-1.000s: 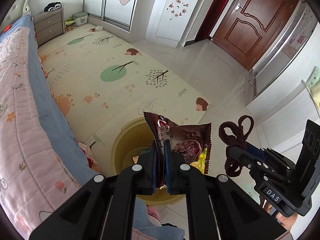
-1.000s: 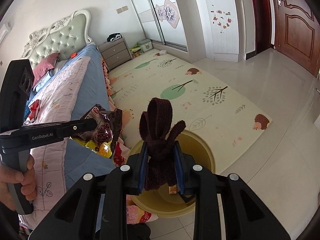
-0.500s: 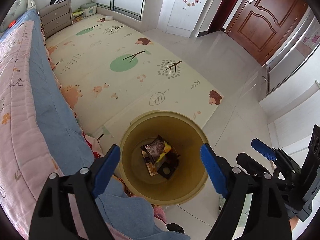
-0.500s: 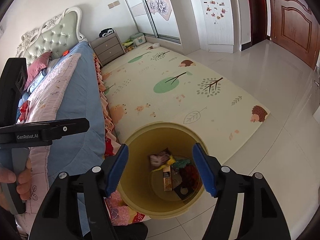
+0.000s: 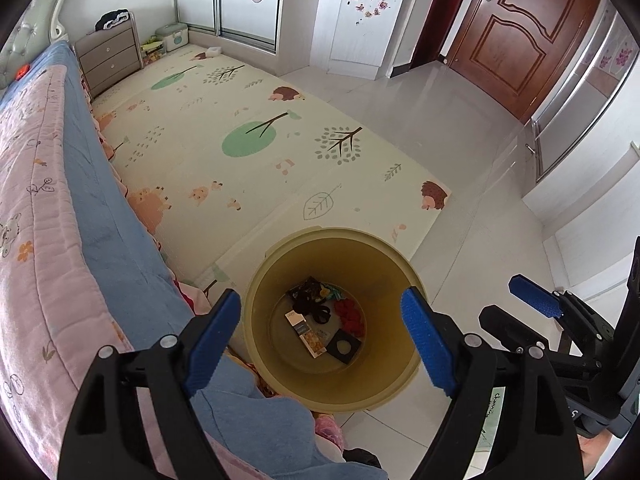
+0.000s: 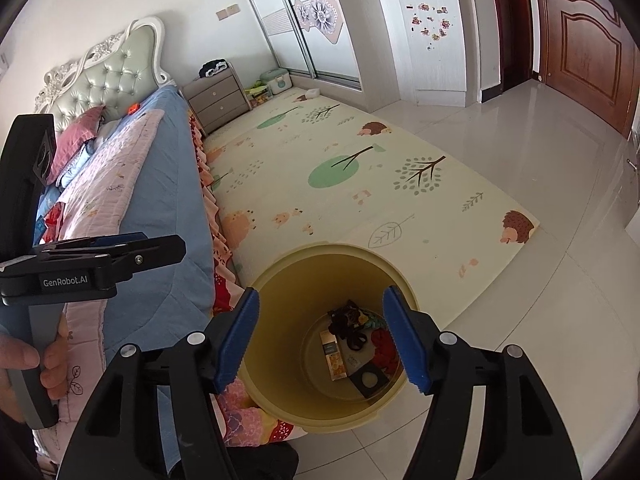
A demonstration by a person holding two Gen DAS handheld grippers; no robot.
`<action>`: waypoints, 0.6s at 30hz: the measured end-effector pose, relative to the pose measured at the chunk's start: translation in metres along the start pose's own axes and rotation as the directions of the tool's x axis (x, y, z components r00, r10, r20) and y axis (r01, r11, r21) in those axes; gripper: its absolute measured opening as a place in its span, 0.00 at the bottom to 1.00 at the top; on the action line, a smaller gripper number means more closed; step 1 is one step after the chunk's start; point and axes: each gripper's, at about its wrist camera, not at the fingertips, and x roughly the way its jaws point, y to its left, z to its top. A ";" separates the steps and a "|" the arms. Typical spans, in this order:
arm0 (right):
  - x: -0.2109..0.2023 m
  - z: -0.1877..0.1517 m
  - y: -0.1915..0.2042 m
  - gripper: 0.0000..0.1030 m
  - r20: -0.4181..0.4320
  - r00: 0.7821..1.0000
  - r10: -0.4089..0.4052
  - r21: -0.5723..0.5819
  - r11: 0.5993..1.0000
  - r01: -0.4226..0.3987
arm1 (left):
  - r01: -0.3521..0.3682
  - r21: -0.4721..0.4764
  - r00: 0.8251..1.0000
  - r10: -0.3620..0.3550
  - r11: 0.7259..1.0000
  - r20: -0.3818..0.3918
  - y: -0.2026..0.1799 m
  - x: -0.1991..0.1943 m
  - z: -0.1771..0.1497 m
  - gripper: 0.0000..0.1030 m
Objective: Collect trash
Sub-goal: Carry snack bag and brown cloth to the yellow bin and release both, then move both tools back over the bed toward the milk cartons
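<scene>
A yellow bin [image 5: 332, 237] [image 6: 332, 249] stands on the floor against the bed's edge. Trash lies at its bottom: a dark fabric strip [image 5: 313, 309] [image 6: 353, 333], a small printed box [image 5: 305, 330] [image 6: 334, 354], a red item [image 5: 353, 317] and a black square piece [image 5: 344, 346]. My left gripper [image 5: 318, 298] hangs open over the bin's mouth, with nothing between its blue pads. My right gripper [image 6: 320, 295] is above the bin too; its jaws are closing but stand well apart and empty. Each gripper shows in the other's view: the right gripper [image 5: 516, 312] and the left gripper [image 6: 160, 245].
A bed with a pink and blue quilt [image 5: 60, 240] runs along the left. A patterned play mat [image 5: 260, 140] covers the floor beyond the bin, with glossy tiles [image 5: 460, 128] to the right. A nightstand [image 5: 108, 58], a white cabinet [image 5: 360, 16] and a brown door [image 5: 520, 32] line the far walls.
Both grippers opened. The left one let go of a snack wrapper and the right one let go of the dark fabric strip; both now lie in the bin.
</scene>
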 end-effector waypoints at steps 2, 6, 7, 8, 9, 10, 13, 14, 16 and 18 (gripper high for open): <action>-0.003 0.000 0.001 0.61 0.004 1.000 -0.004 0.000 1.000 0.004 | 0.004 0.000 1.000 -0.004 1.000 0.011 -0.001 -0.004 0.000 0.80; -0.014 0.000 0.006 0.61 0.028 0.999 -0.016 0.005 1.000 0.015 | 0.025 -0.014 0.999 -0.025 1.000 0.024 0.003 -0.013 -0.003 0.80; -0.016 0.002 0.008 0.61 0.036 0.999 -0.013 0.008 1.000 0.013 | 0.031 -0.015 0.999 -0.031 0.999 0.028 0.003 -0.016 -0.004 0.80; -0.019 0.002 0.012 0.61 0.043 0.999 -0.007 0.006 1.000 0.007 | 0.035 -0.016 0.999 -0.034 0.999 0.035 0.004 -0.020 -0.006 0.80; -0.021 0.003 0.016 0.61 0.048 0.999 -0.004 0.001 1.000 0.004 | 0.037 -0.019 0.998 -0.036 0.999 0.043 0.006 -0.024 -0.007 0.80; -0.023 0.004 0.021 0.61 0.053 0.999 -0.003 -0.006 1.000 0.003 | 0.043 -0.024 0.998 -0.042 0.999 0.051 0.008 -0.028 -0.009 0.80; -0.027 0.006 0.039 0.61 0.060 0.998 0.009 -0.031 0.999 -0.007 | 0.058 -0.037 0.996 -0.055 0.998 0.072 0.015 -0.043 -0.014 0.80; -0.029 0.006 0.045 0.60 0.063 0.998 0.013 -0.043 0.999 -0.010 | 0.055 -0.040 0.995 -0.052 0.998 0.083 0.019 -0.050 -0.017 0.80; -0.032 0.006 0.060 0.60 0.068 0.997 0.022 -0.065 0.998 -0.018 | 0.047 -0.041 0.994 -0.042 0.998 0.105 0.028 -0.063 -0.022 0.80; -0.033 0.008 0.075 0.60 0.072 0.997 0.035 -0.086 0.996 -0.029 | 0.032 -0.048 0.991 -0.026 0.998 0.130 0.040 -0.078 -0.027 0.80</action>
